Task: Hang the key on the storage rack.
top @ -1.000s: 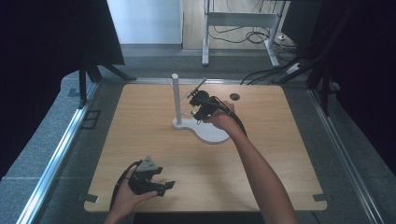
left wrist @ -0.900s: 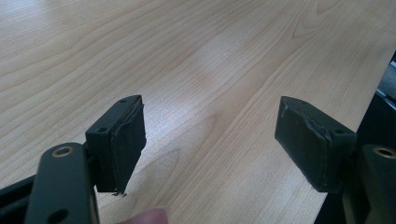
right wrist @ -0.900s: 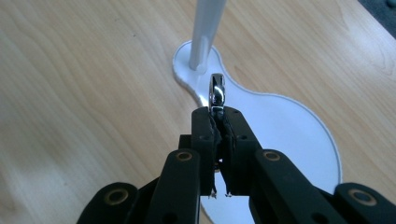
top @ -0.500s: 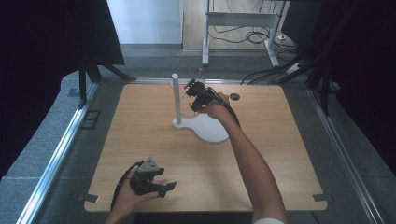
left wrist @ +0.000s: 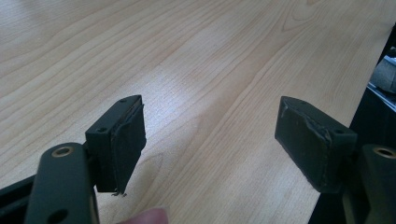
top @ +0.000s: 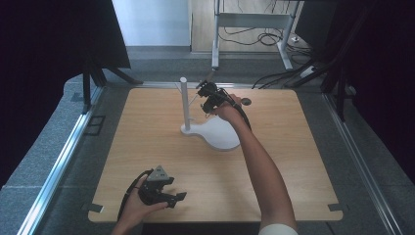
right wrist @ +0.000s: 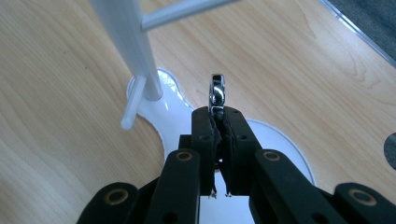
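The right claw (right wrist: 218,122) was clenched on a small shiny metal ring (right wrist: 217,93), held edge-up just beside the white upright post stand (right wrist: 125,42) with its thin side pegs (right wrist: 134,102). The ring could have slipped (only its lower edge was pinched) or knocked a peg and missed it. The left claw (left wrist: 210,140) rested released, nothing between its jaws, over the pale wooden tabletop (left wrist: 196,60).

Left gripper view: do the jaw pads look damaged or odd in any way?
Yes. On the left gripper, standing open over the bare wooden table, the dark pad covering looks wrinkled and torn along its edges on both jaws, with frayed bits hanging off the lower corner of one.
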Action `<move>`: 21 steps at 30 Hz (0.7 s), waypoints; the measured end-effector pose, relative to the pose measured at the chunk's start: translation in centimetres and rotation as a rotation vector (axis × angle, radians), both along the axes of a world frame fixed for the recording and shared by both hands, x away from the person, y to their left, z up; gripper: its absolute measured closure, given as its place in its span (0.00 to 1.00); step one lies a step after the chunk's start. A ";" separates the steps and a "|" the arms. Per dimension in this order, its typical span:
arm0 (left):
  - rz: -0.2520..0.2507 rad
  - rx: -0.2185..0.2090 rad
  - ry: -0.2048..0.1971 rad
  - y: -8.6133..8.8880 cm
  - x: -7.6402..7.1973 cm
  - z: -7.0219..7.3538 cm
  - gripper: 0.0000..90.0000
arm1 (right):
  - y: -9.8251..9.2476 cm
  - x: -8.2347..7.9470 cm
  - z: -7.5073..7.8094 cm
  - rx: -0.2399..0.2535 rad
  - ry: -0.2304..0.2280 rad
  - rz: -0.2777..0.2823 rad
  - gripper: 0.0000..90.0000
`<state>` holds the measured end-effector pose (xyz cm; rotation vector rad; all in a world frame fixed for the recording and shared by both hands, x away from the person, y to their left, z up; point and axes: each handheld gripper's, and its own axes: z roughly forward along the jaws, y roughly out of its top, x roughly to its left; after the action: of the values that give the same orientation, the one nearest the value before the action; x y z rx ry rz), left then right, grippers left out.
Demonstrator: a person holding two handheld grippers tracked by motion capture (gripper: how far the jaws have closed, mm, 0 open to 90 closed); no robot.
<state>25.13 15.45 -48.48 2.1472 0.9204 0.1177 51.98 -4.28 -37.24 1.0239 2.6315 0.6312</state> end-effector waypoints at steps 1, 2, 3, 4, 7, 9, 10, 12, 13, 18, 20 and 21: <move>0.003 -0.003 0.001 0.0 0.0 0.0 0.28 | 0.1 0.2 0.1 0.003 -0.002 0.003 0.93; 0.005 -0.005 0.004 0.0 0.0 0.0 0.28 | 0.2 0.3 0.2 -0.002 -0.003 0.007 0.93; 0.005 -0.005 0.004 0.0 0.0 0.0 0.28 | 0.3 0.4 0.3 -0.001 -0.001 0.008 0.93; 0.004 -0.006 0.004 0.0 0.0 0.0 0.28 | 0.4 0.5 0.4 -0.004 -0.001 0.007 0.93; 0.003 -0.006 0.004 0.0 0.0 0.0 0.28 | 0.6 0.9 0.6 -0.007 -0.005 0.002 0.93; 0.003 -0.009 0.006 -0.1 -0.1 -0.1 0.28 | 0.7 1.3 0.8 -0.007 -0.009 -0.004 0.93; -0.002 -0.008 0.008 -0.2 -0.2 -0.1 0.28 | 0.8 1.4 1.0 -0.009 -0.010 -0.006 0.93; -0.013 -0.015 0.009 -0.4 -0.3 -0.1 0.28 | 1.0 1.7 1.2 -0.005 -0.014 -0.004 0.93; -0.021 -0.013 0.011 -0.5 -0.2 -0.1 0.28 | 1.1 1.8 1.3 -0.008 -0.019 -0.005 0.93; -0.014 -0.022 0.016 -0.4 -0.2 -0.1 0.28 | 1.5 2.2 1.5 -0.019 -0.024 -0.015 0.93; -0.012 -0.021 0.014 -0.3 -0.2 -0.1 0.28 | 1.5 2.4 1.5 -0.026 -0.028 -0.022 0.93; -0.010 -0.022 0.015 -0.3 -0.2 0.0 0.28 | 1.5 2.4 1.5 -0.025 -0.029 -0.022 0.93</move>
<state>24.89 15.16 -48.52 2.1350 0.9150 0.0866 54.41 -2.78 -35.73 1.0275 2.5931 0.6018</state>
